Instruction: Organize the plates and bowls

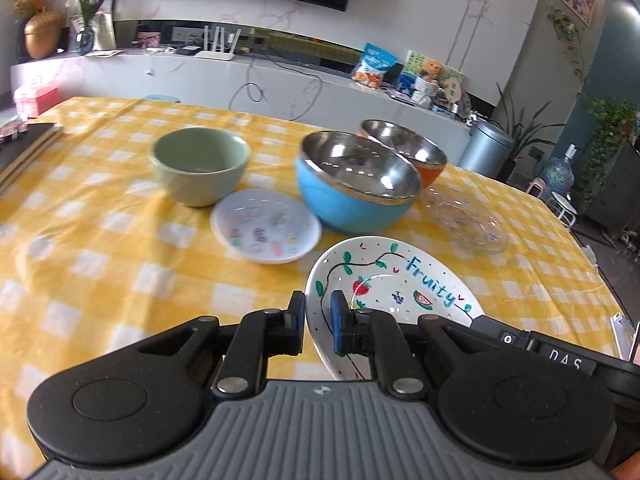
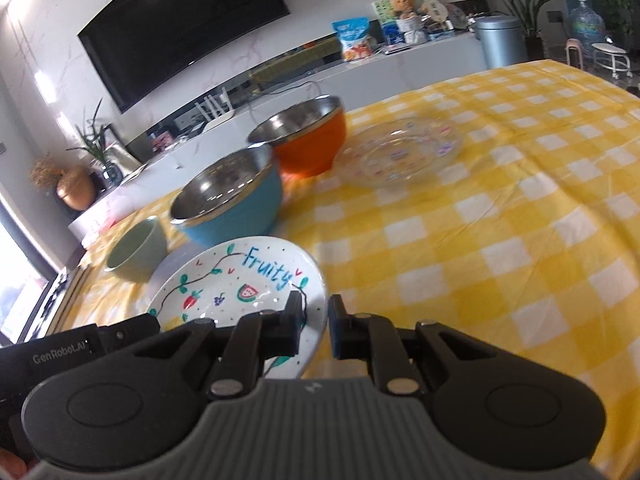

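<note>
my left tongs [image 1: 318, 314] clamped on the near rim of the Fruity plate [image 1: 400, 280] | right tongs [image 2: 314, 316] pinching its opposite rim [image 2: 316, 280] | plate's up off the yellow checked tabletop [image 2: 500, 220] | just past it: blue bowl [image 1: 352, 200], orange bowl [image 2: 308, 140], green bowl [image 1: 200, 168], small white dish [image 1: 266, 226], glass plate [image 2: 404, 152]

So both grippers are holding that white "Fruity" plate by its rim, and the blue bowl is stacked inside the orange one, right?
Not quite. The blue bowl stands beside the orange bowl, not inside it, as the right wrist view shows. Both the left gripper and right gripper do pinch the Fruity plate by its rim.
</note>
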A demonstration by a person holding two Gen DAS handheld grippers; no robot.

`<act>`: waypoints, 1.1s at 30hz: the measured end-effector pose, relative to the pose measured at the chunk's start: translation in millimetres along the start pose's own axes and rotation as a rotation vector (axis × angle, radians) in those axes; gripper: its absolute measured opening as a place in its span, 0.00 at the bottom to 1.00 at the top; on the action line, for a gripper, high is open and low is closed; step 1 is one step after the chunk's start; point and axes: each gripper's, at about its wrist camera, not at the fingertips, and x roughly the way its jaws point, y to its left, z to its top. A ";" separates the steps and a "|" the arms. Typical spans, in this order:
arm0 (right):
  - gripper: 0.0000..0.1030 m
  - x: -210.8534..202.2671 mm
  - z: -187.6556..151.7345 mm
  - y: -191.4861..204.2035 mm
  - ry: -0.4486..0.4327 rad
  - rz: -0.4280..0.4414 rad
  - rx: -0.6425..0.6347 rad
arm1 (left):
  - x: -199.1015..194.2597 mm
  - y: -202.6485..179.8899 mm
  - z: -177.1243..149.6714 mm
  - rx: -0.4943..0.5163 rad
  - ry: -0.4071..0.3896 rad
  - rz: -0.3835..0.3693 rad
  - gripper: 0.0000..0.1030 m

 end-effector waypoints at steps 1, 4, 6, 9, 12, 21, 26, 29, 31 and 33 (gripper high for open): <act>0.12 -1.5 -3.5 6.1 0.005 0.011 -0.013 | -4.4 5.1 -1.0 -0.008 0.000 0.012 0.14; 0.12 -5.2 -12.0 24.0 0.016 0.042 -0.045 | -15.9 21.0 -5.3 -0.031 -0.004 0.047 0.14; 0.12 -6.3 -18.4 35.1 0.024 0.059 -0.065 | -22.2 33.1 -8.6 -0.055 -0.007 0.064 0.14; 0.11 -3.3 -26.8 49.8 0.043 0.080 -0.076 | -28.0 50.1 -12.3 -0.088 -0.015 0.093 0.14; 0.11 3.2 -33.5 66.0 0.056 0.094 -0.094 | -31.3 66.4 -14.3 -0.124 -0.016 0.116 0.14; 0.11 22.1 -51.5 89.5 0.121 0.097 -0.116 | -29.0 93.2 -25.4 -0.164 0.005 0.164 0.14; 0.11 29.9 -52.9 90.3 0.128 0.079 -0.121 | -22.8 93.0 -29.7 -0.160 0.018 0.175 0.14; 0.11 30.4 -53.1 91.3 0.126 0.079 -0.129 | -21.3 94.0 -30.1 -0.165 0.021 0.178 0.14; 0.11 30.2 -53.8 91.8 0.124 0.080 -0.135 | -20.0 93.8 -31.1 -0.162 0.026 0.183 0.15; 0.11 30.1 -53.7 92.2 0.124 0.079 -0.138 | -19.5 92.2 -31.1 -0.148 0.026 0.190 0.16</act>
